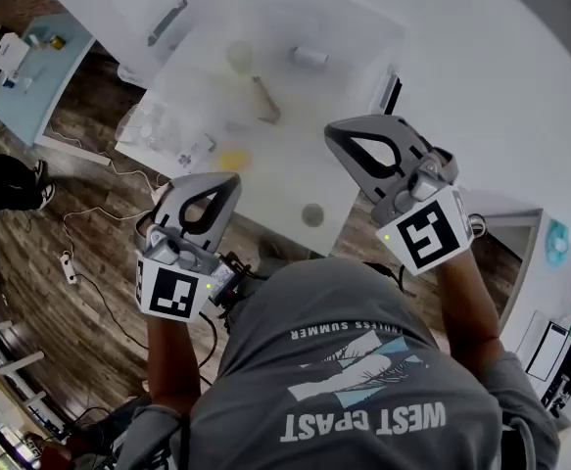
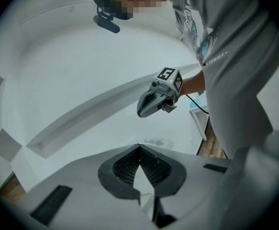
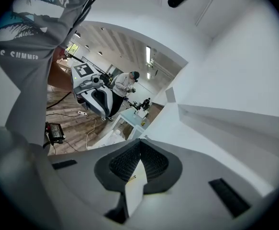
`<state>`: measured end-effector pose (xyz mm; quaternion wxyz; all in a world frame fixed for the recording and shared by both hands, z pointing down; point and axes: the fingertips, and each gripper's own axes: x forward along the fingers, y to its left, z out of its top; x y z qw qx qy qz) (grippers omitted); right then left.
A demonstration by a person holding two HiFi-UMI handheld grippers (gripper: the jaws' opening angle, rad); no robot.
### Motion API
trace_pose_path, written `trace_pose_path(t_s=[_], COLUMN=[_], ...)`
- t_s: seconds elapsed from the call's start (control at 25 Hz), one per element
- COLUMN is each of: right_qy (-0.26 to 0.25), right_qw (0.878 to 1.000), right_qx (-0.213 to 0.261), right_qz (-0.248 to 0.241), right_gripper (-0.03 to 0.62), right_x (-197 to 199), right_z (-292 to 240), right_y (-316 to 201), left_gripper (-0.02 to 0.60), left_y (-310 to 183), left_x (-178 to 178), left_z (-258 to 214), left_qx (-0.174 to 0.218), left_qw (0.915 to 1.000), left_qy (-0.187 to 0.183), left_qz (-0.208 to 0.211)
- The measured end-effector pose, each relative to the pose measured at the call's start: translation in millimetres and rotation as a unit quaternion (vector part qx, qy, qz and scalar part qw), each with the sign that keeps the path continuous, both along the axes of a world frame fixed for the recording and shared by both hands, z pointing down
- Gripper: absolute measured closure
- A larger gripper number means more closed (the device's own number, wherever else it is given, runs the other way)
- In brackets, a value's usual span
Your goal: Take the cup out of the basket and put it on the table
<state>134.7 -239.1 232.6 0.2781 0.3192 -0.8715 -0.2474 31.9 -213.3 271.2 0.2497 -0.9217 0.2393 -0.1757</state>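
Both grippers are raised in front of the person's chest, off the white table [image 1: 285, 179]. In the head view my left gripper [image 1: 232, 180] and my right gripper [image 1: 330, 131] each have their jaws closed tip to tip with nothing between them. The left gripper view shows its jaws [image 2: 139, 146] meeting against a white wall, with the right gripper [image 2: 158, 97] across from it. The right gripper view shows its closed jaws [image 3: 140, 143] and the left gripper [image 3: 93, 93]. A pale round cup-like thing [image 1: 240, 56] stands far back on the washed-out table. No basket is plainly made out.
On the table lie a small roll [image 1: 309, 56], a stick [image 1: 265, 100], a yellow item [image 1: 233, 160] and a round grey disc [image 1: 311, 214]. A translucent bundle [image 1: 153, 125] sits at its left edge. Cables [image 1: 79, 262] cross the wood floor. Another person [image 3: 125, 87] stands far off.
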Motion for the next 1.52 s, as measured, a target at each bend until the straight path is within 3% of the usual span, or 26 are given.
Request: trace_pose_path(t_s=[0.16,0.4,0.64,0.88,1.2,1.52], right_qy=[-0.005,0.012,0.039,0.083,0.152,0.235], right_qw=[1.0,1.0,0.998,0.992,0.975,0.939], right_qx=[0.014,-0.006,-0.035,-0.094,-0.164,-0.249], right_qz=[-0.022,-0.023,-0.016,-0.016,-0.016,-0.026], right_gripper=[0.583,0.583,0.582,0.582,0.552,0.516], right_x=[11,9,-14,-42,-78,-97], right_z=[-8,-2,20,81,163,272], right_y=[-20,-68,-133,-203,-294,-352], left_gripper=[0.572,0.572,0.572,0.572,0.572,0.572], left_y=[3,12,-14,-49,-85,-125], left_x=[6,0,-24,-49,-86,-115], left_z=[-2,15,30,41,61,84], left_qx=[0.017,-0.009,-0.026,-0.039,-0.073,-0.109], left_qw=[0.9993,0.9977,0.9972,0.9966,0.9945,0.989], left_qy=[-0.007,-0.028,-0.017,0.015,0.011,0.033], left_qz=[-0.033,-0.06,-0.068,-0.071,-0.073,-0.095])
